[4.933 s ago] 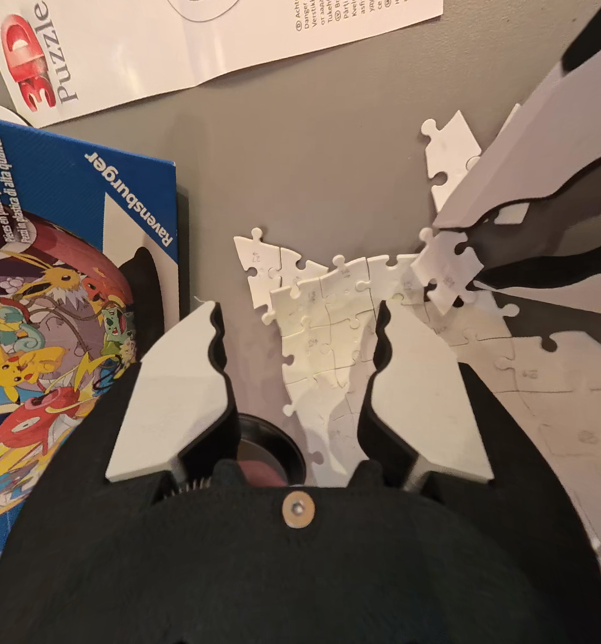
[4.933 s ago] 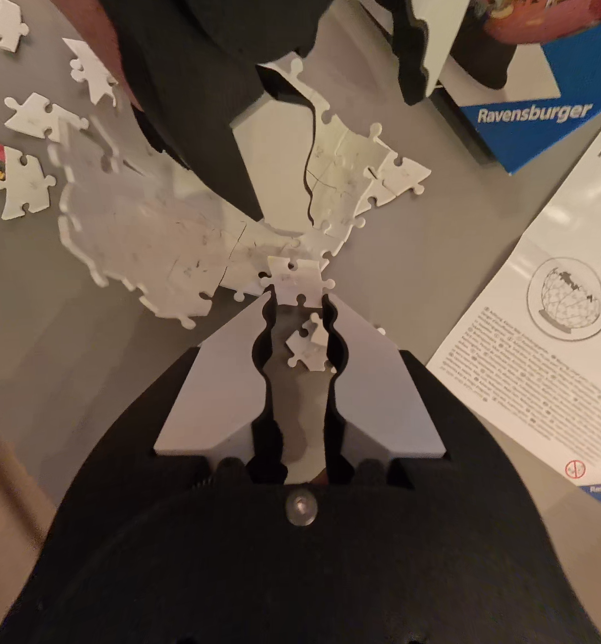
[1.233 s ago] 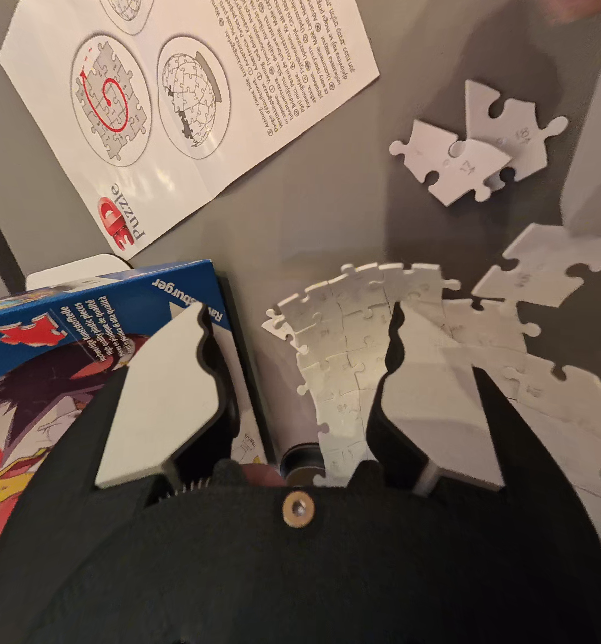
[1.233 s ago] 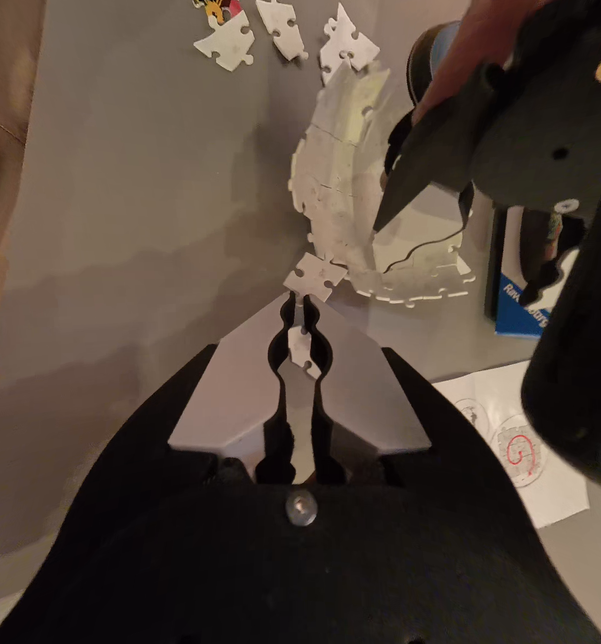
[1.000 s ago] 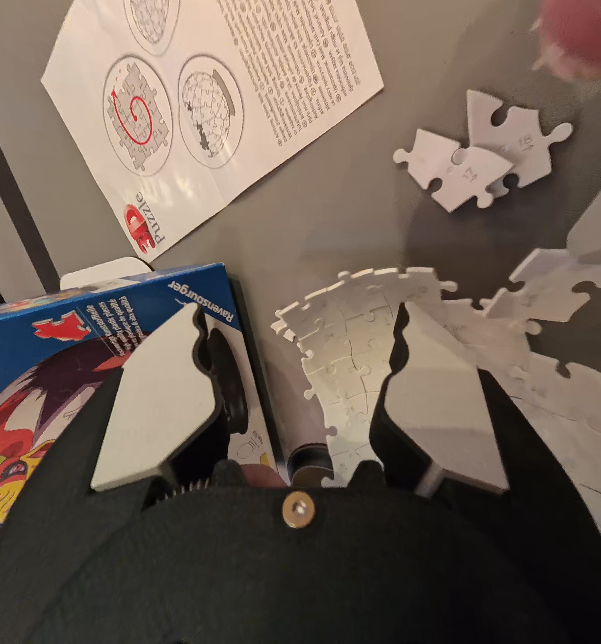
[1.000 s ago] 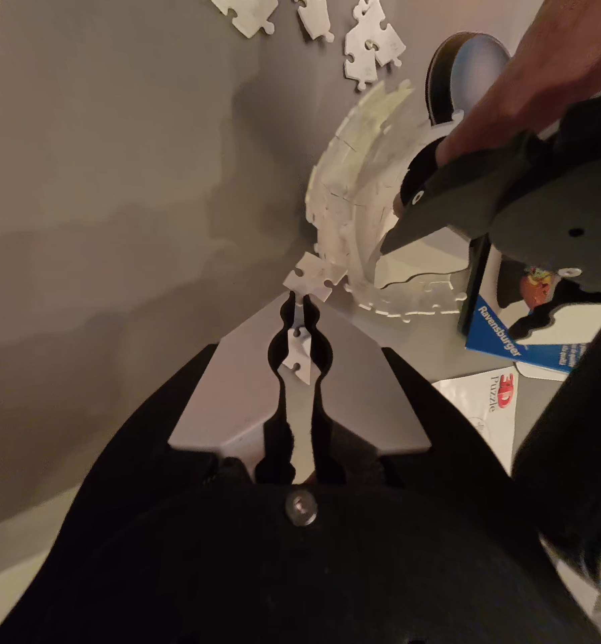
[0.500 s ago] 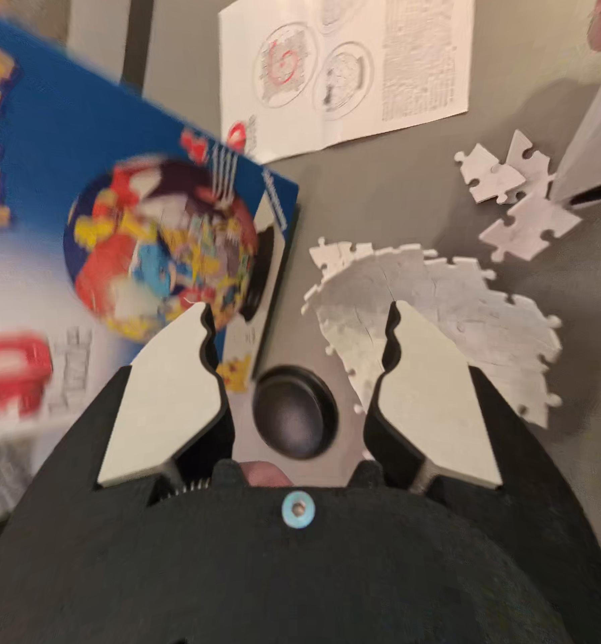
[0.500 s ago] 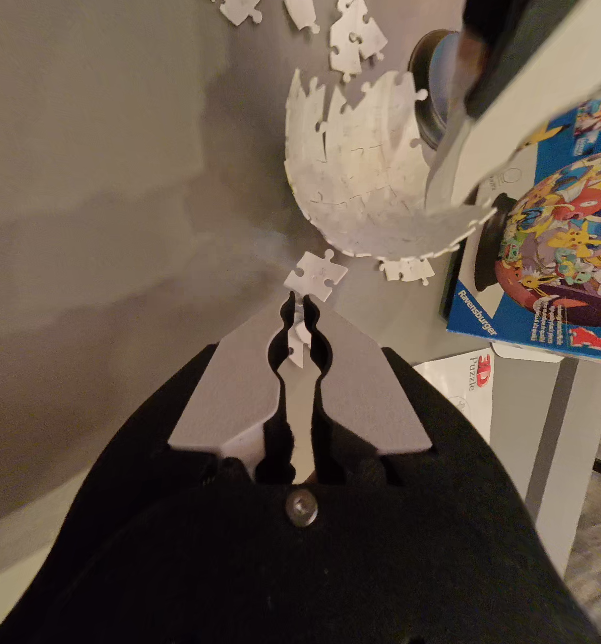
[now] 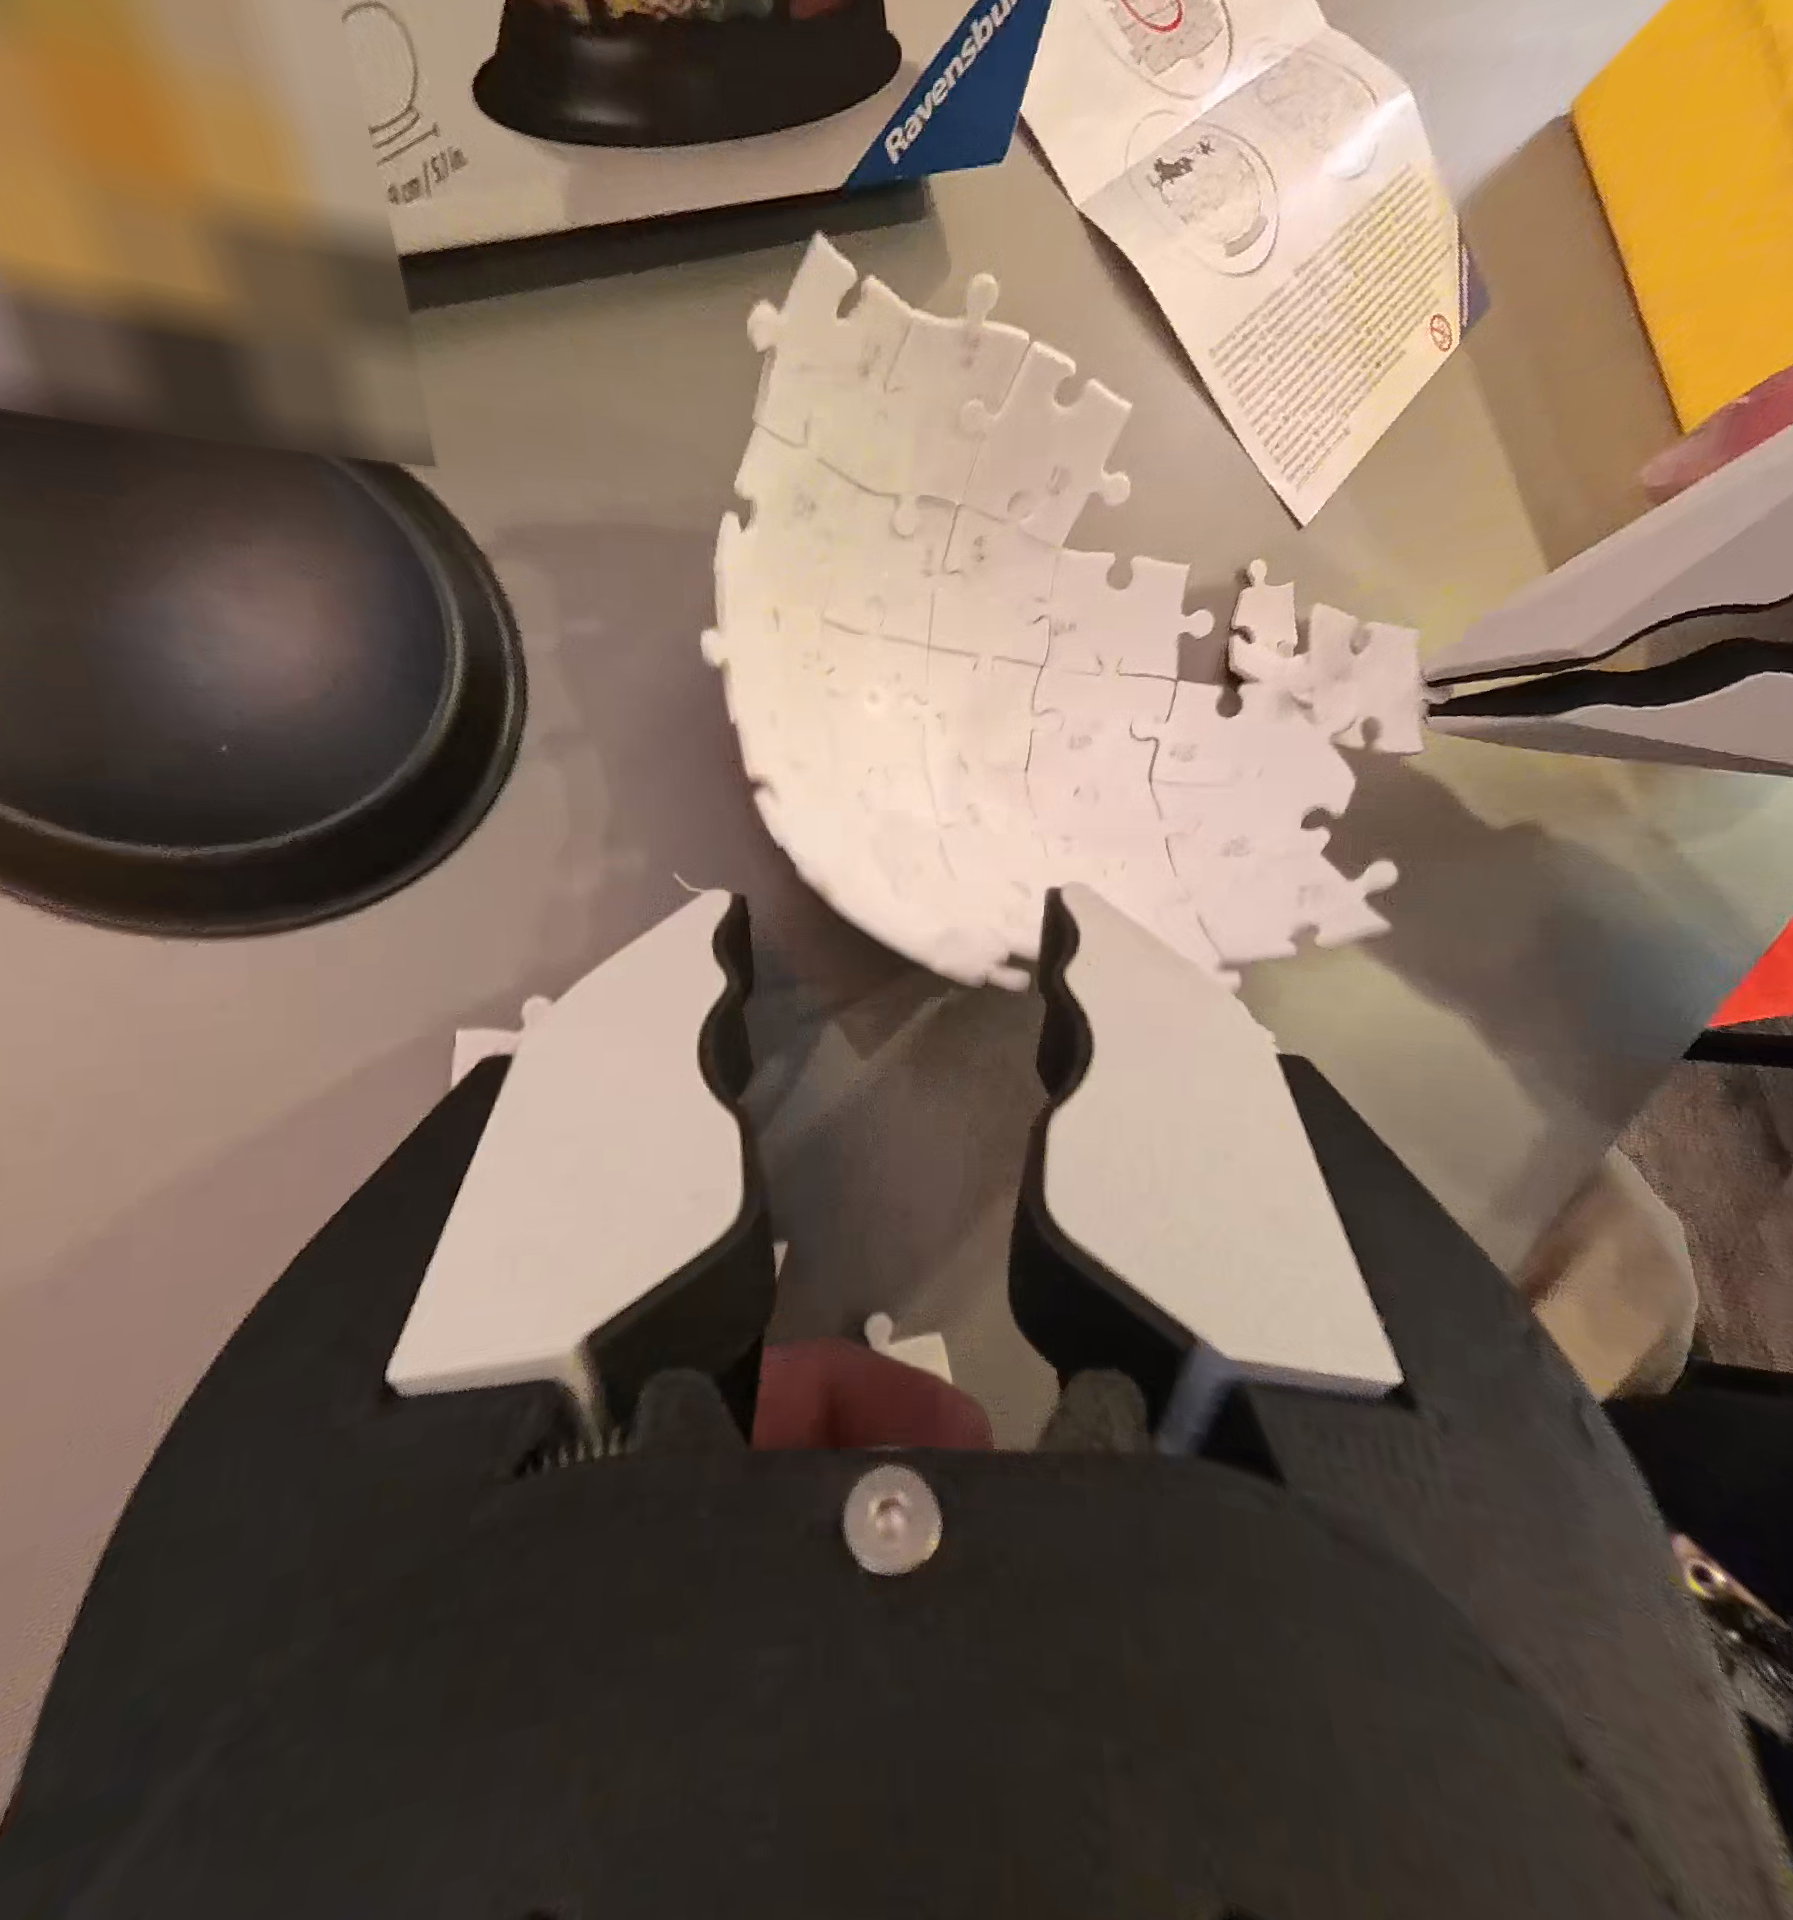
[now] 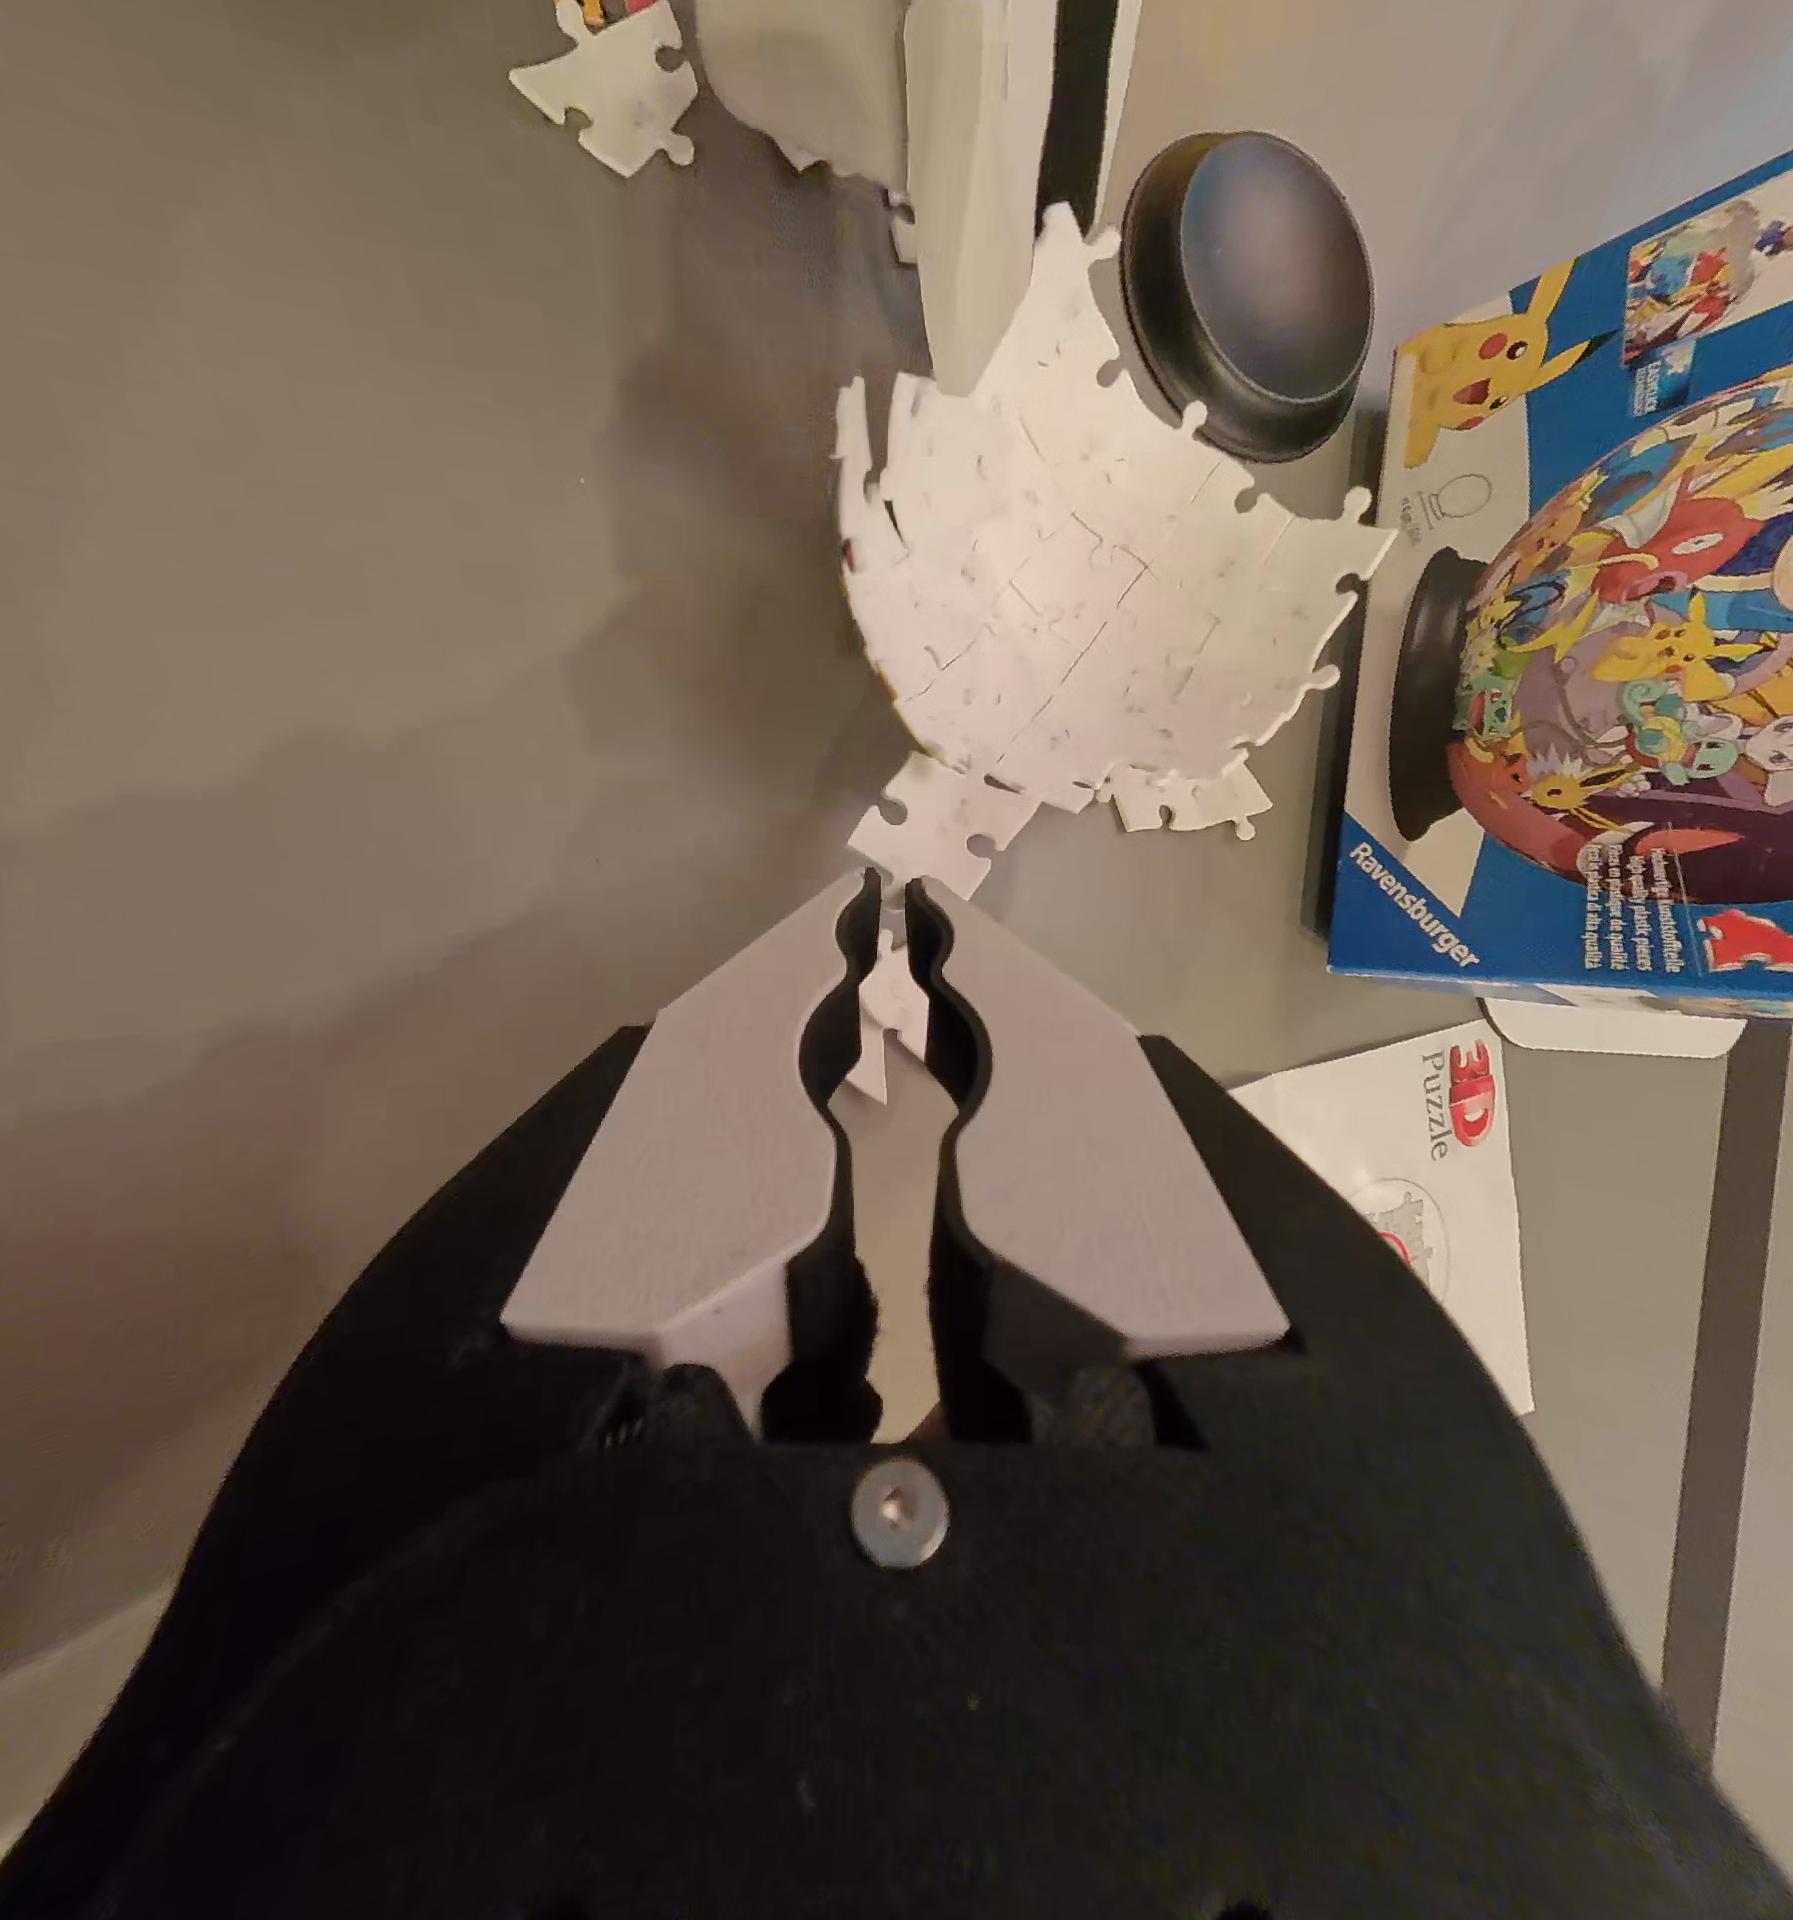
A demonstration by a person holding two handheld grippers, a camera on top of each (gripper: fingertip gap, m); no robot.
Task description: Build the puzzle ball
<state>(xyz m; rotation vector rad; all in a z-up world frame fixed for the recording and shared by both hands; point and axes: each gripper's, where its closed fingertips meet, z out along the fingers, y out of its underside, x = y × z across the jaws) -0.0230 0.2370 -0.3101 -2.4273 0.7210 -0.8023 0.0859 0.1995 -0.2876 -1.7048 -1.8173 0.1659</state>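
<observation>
The partly built puzzle ball (image 9: 975, 686) is a white curved shell of joined pieces, seen from its blank inner side. My left gripper (image 9: 890, 920) is open just in front of the shell, and its right fingertip (image 9: 1058, 935) touches the shell's near rim. My right gripper (image 10: 887, 883) is shut on a single white puzzle piece (image 10: 923, 831), which touches the near edge of the shell (image 10: 1079, 582). In the left wrist view it comes in from the right (image 9: 1432, 698) with that piece (image 9: 1359, 675). Another white bit (image 10: 887, 1018) shows in the gap between the right fingers.
A black round stand (image 10: 1250, 301) sits behind the shell, also at the left (image 9: 196, 665). The blue puzzle box (image 10: 1619, 623) and a folded instruction sheet (image 10: 1422, 1174) lie to the right. Two joined pieces (image 10: 1193, 800) lie by the shell. Loose pieces (image 10: 611, 104) lie far off. The white bit (image 10: 887, 1018) is about 5 cm from my right fingertips.
My left gripper has pulled back and swung round, so the shell now lies ahead of its open fingers. My right gripper has brought its piece up against the shell's edge.
</observation>
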